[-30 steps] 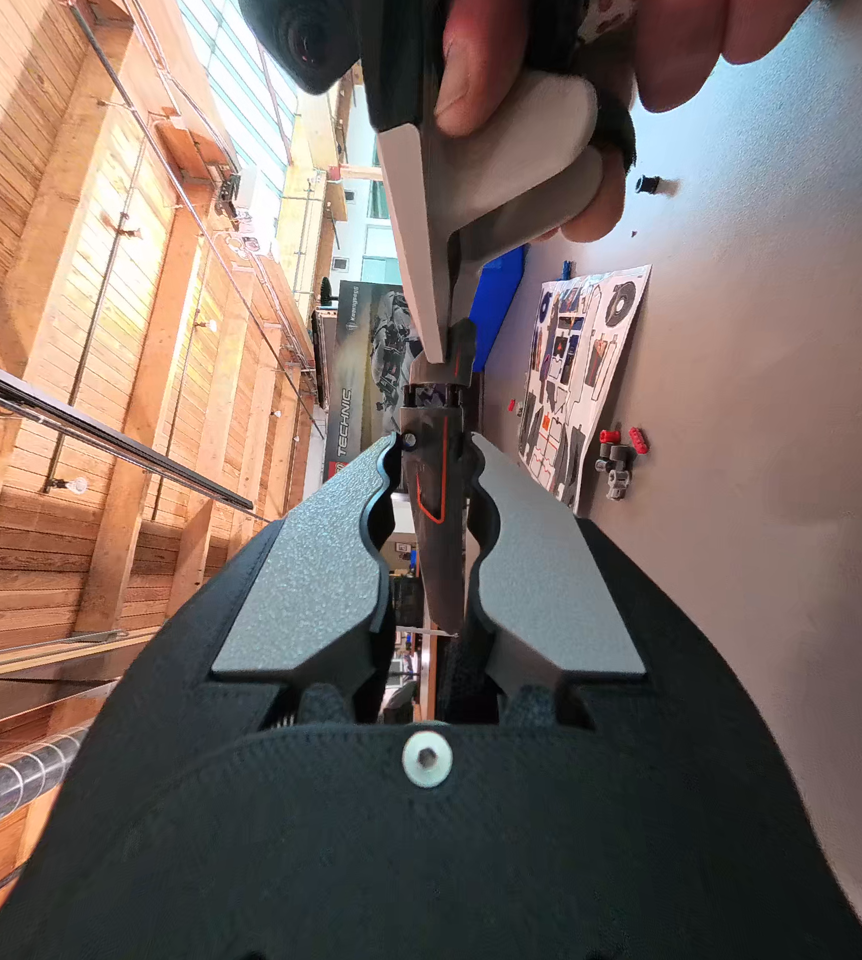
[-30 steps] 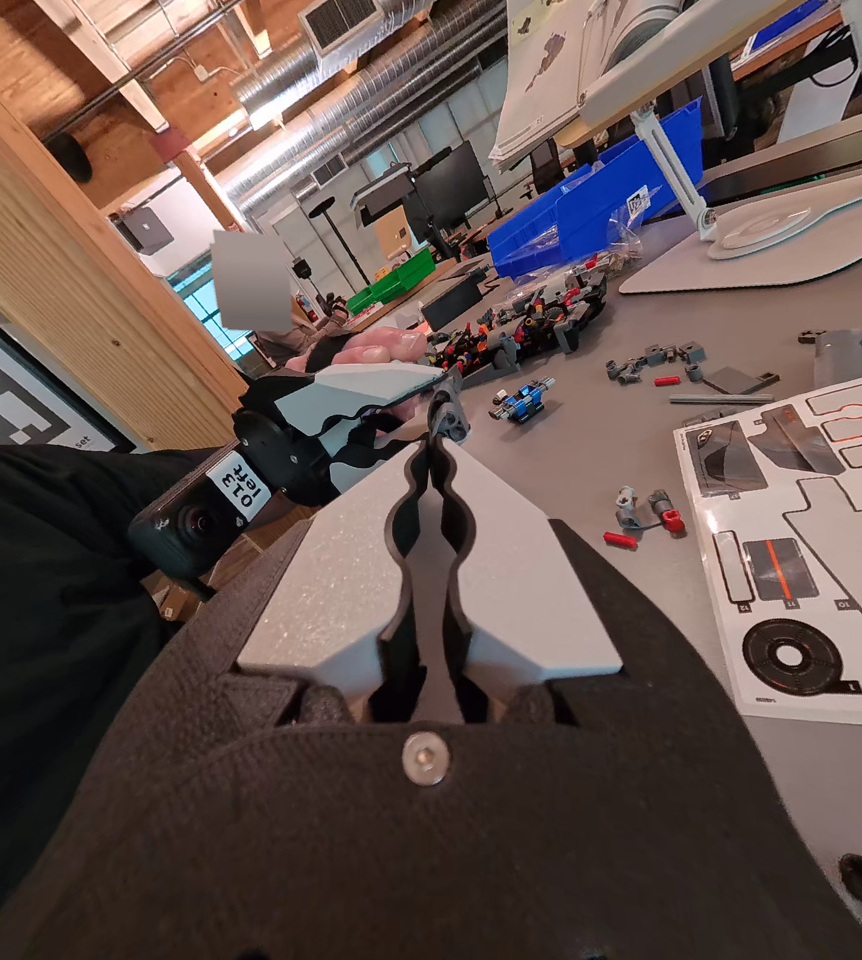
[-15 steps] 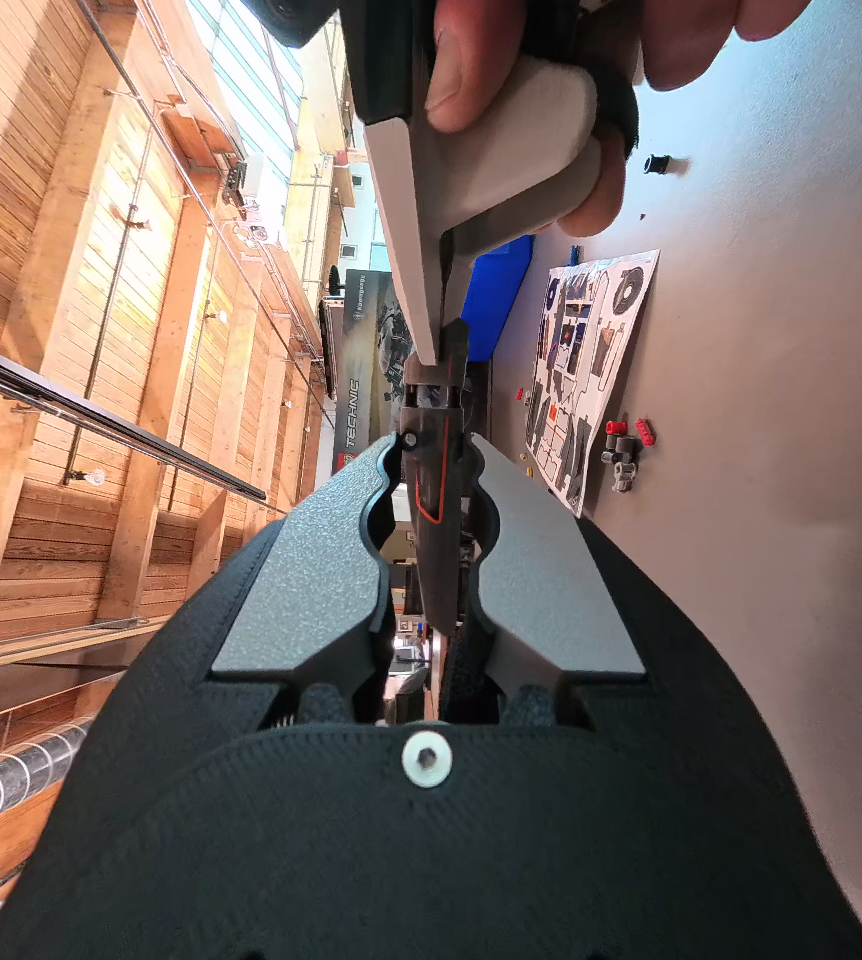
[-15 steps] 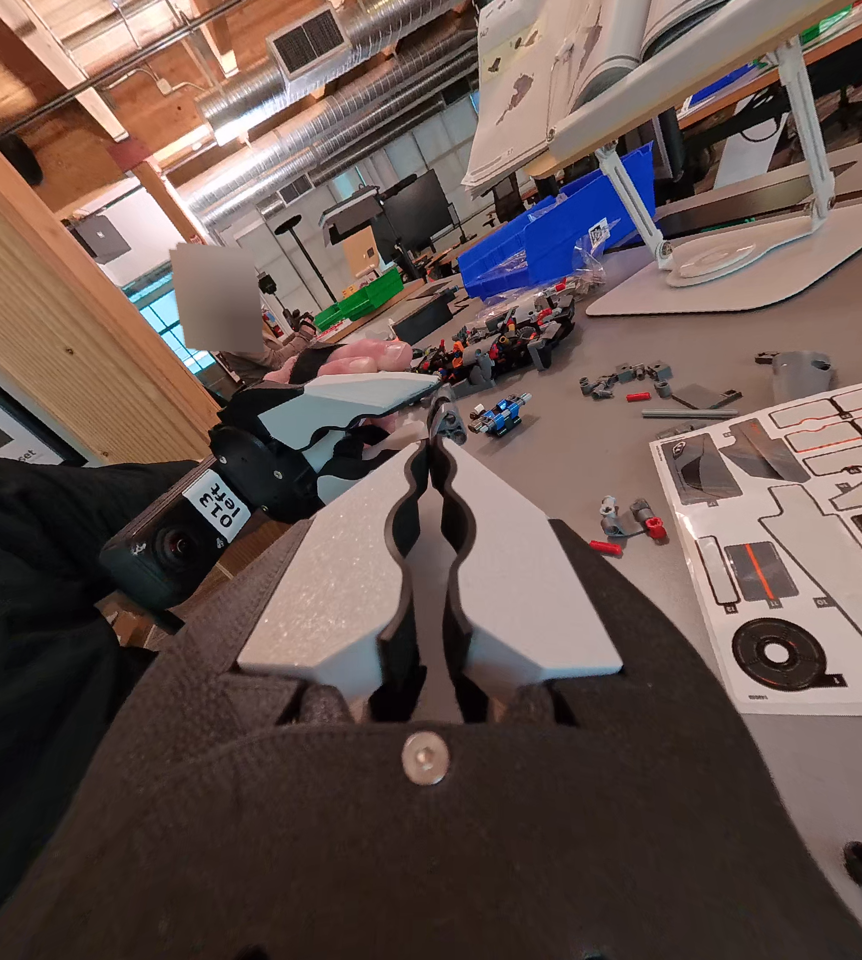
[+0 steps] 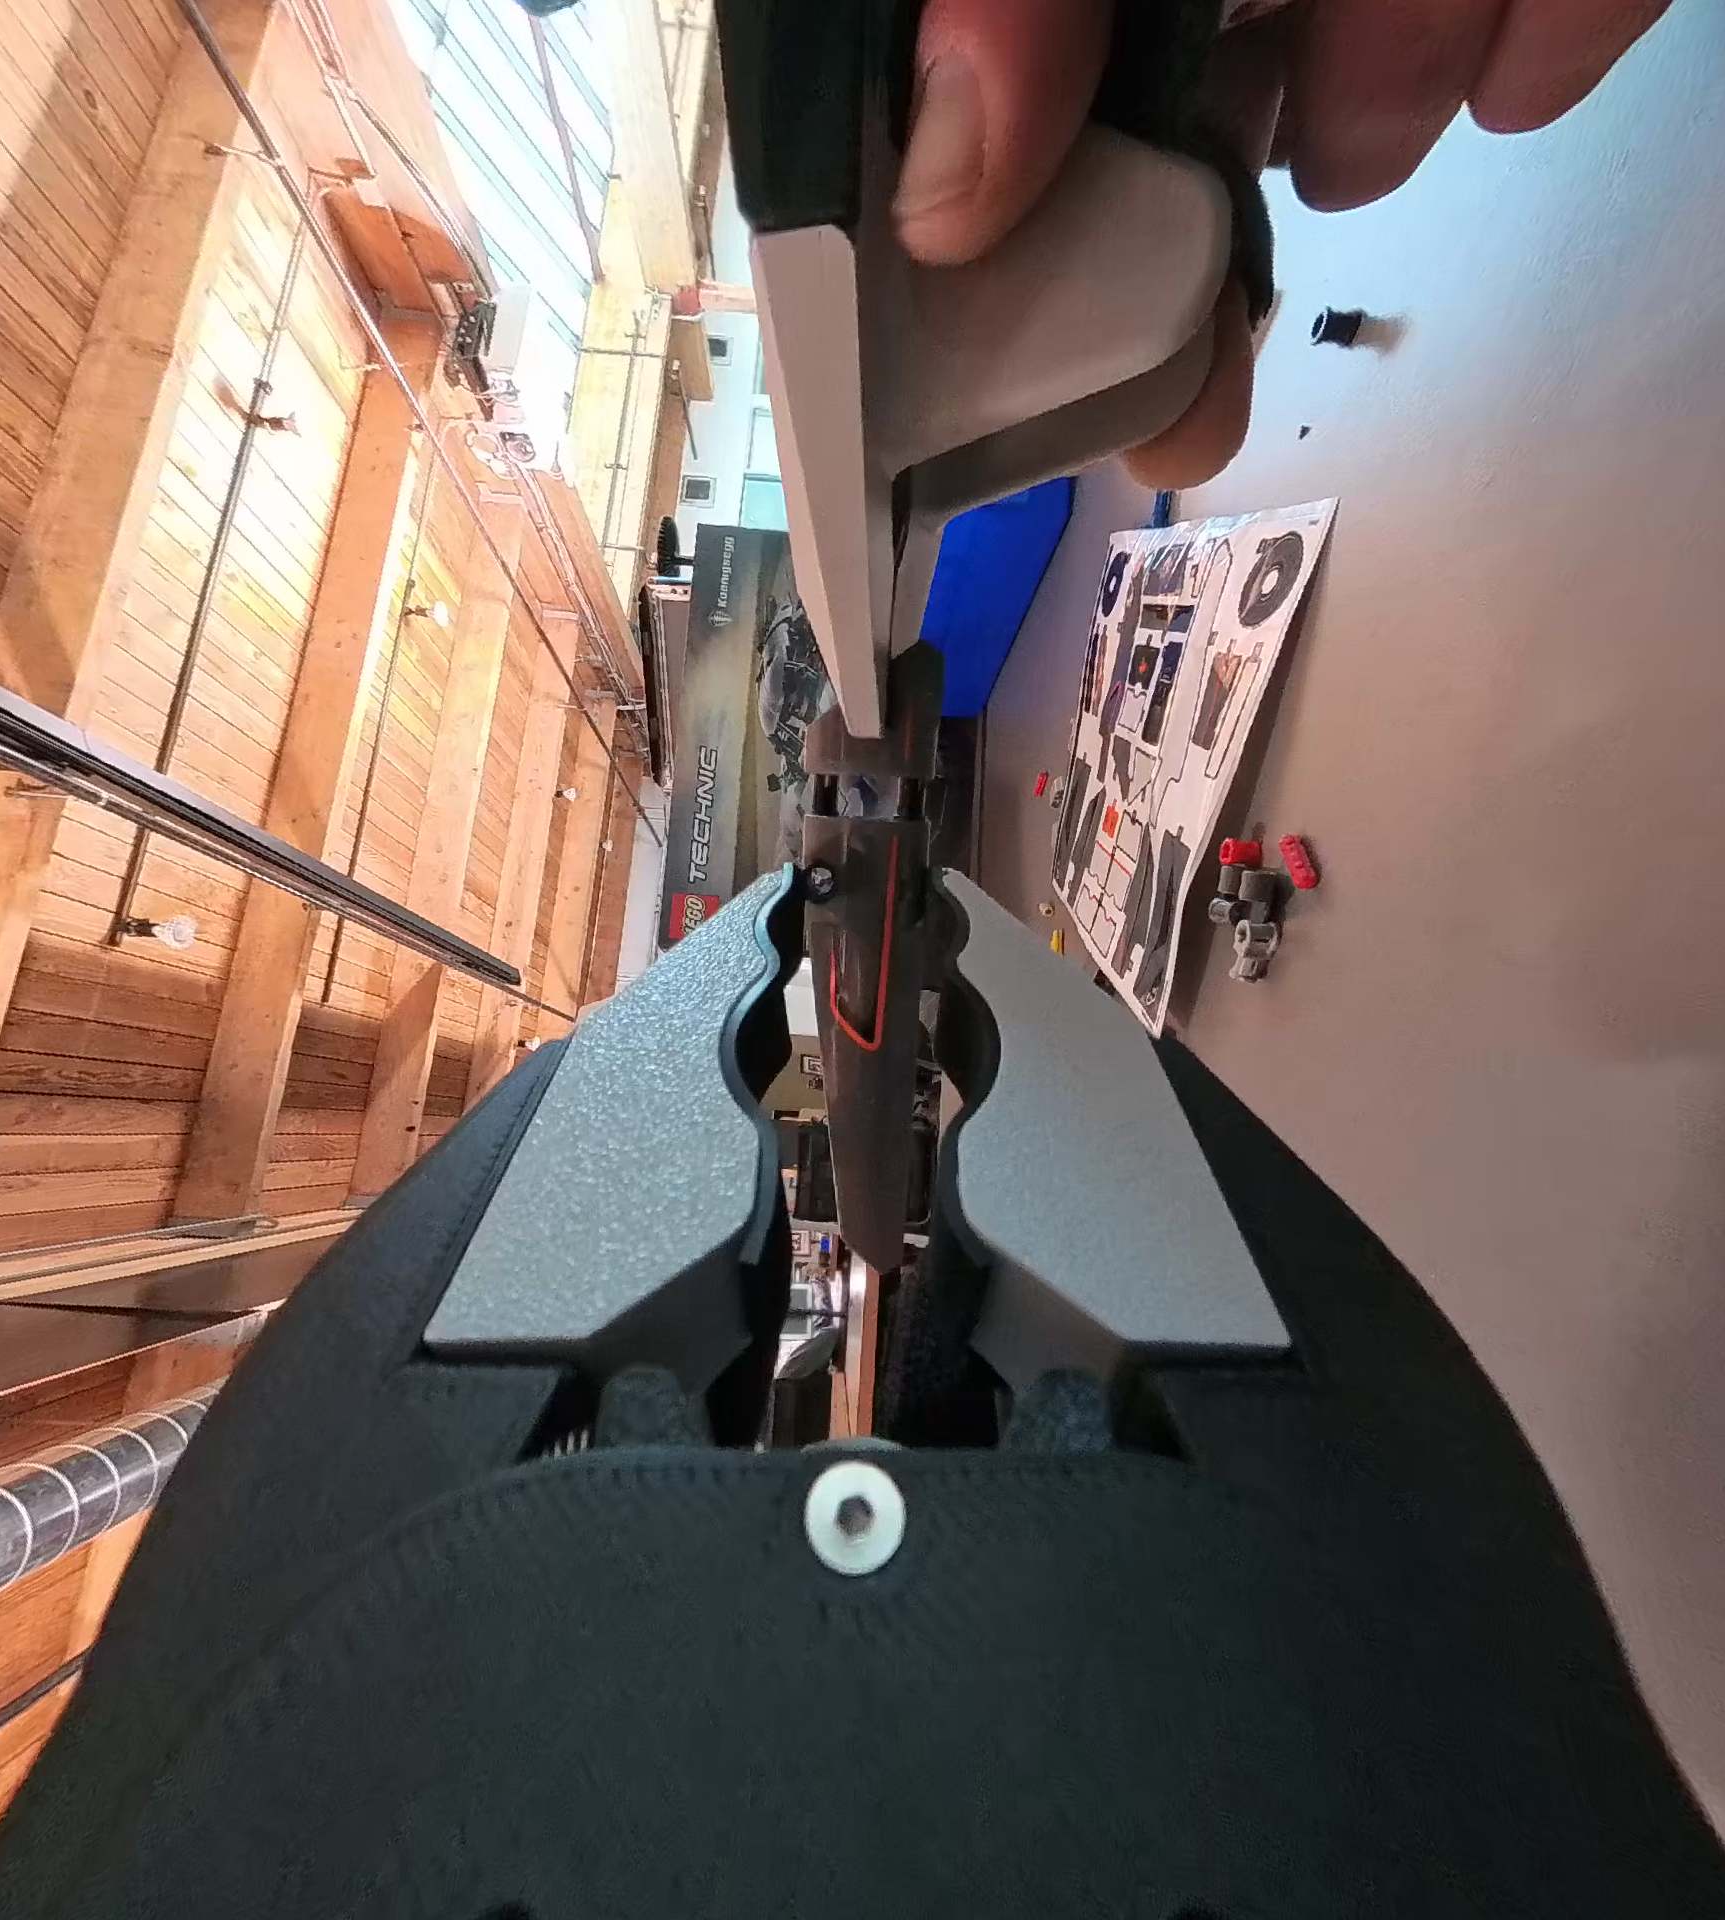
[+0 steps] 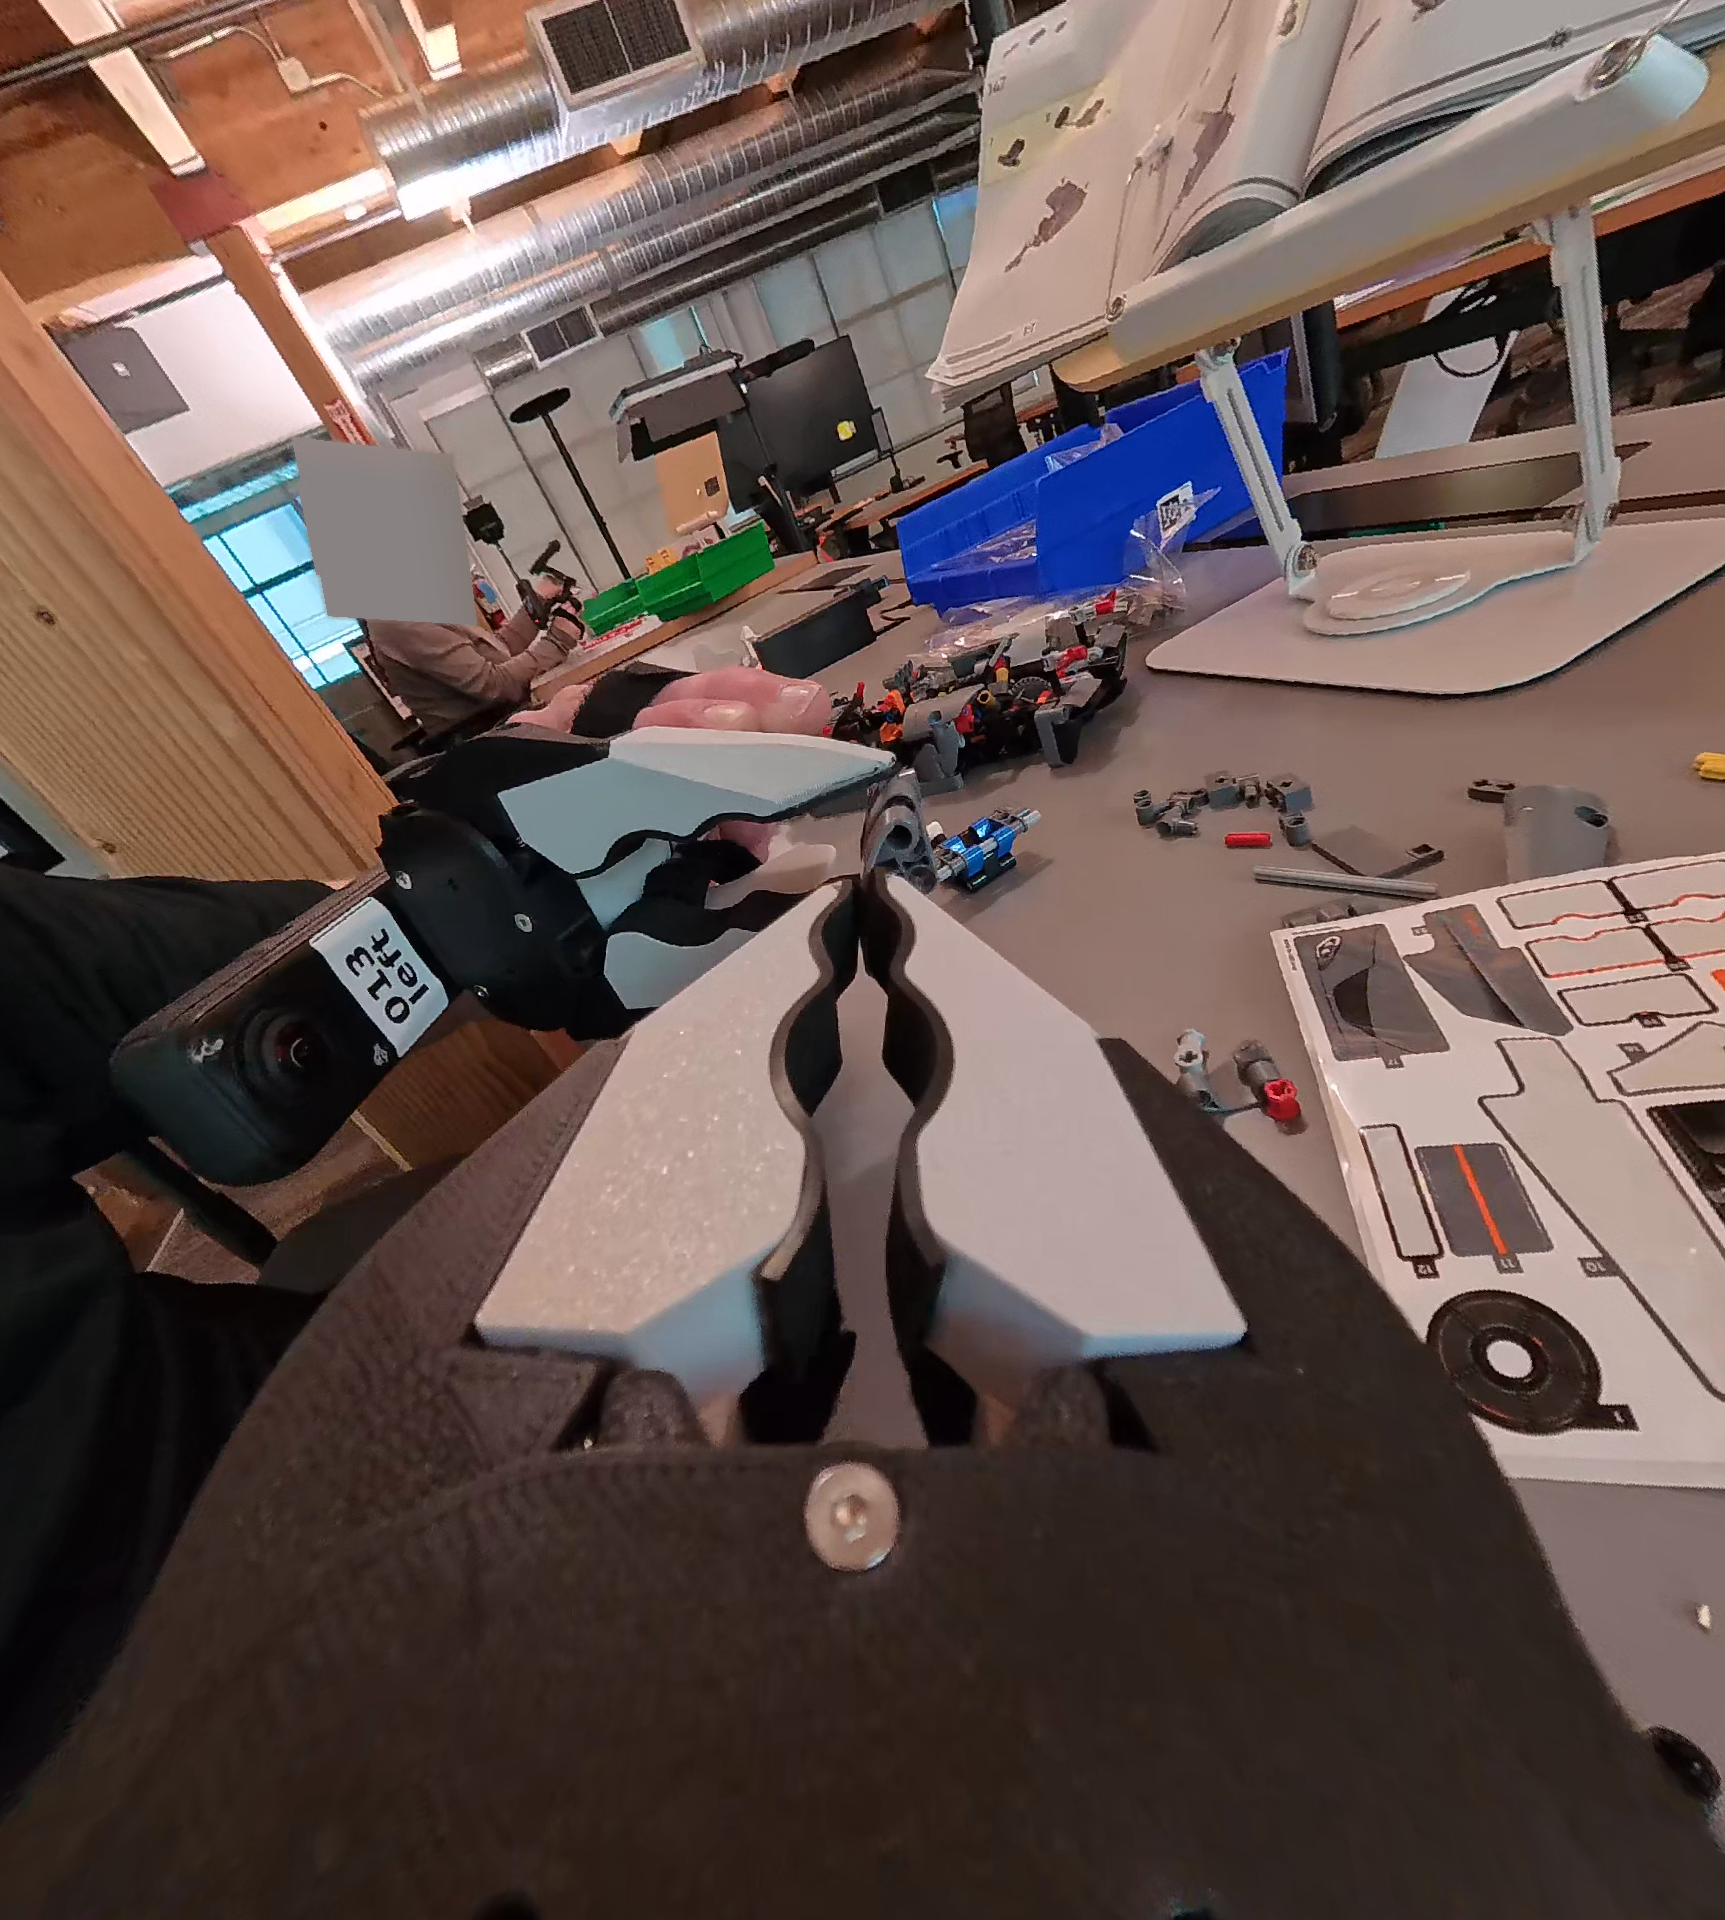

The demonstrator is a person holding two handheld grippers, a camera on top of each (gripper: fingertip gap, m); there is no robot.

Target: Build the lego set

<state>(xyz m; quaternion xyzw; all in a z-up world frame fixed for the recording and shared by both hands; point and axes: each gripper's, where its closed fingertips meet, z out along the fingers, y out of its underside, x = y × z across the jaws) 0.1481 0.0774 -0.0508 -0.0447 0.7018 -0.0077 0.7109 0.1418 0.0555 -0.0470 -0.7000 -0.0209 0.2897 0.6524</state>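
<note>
While the grey table lies in a workshop with wooden walls, its near part is mostly bare beside the sticker sheet. Farther back stand a half-built model, loose pieces, blue bins and a book stand. The left gripper pinches a dark panel; the right gripper is pressed onto its connector, above the table.

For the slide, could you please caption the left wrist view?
Left gripper holds a dark grey panel piece while the right gripper pinches a smaller piece at its tip, above the sticker sheet.
</note>
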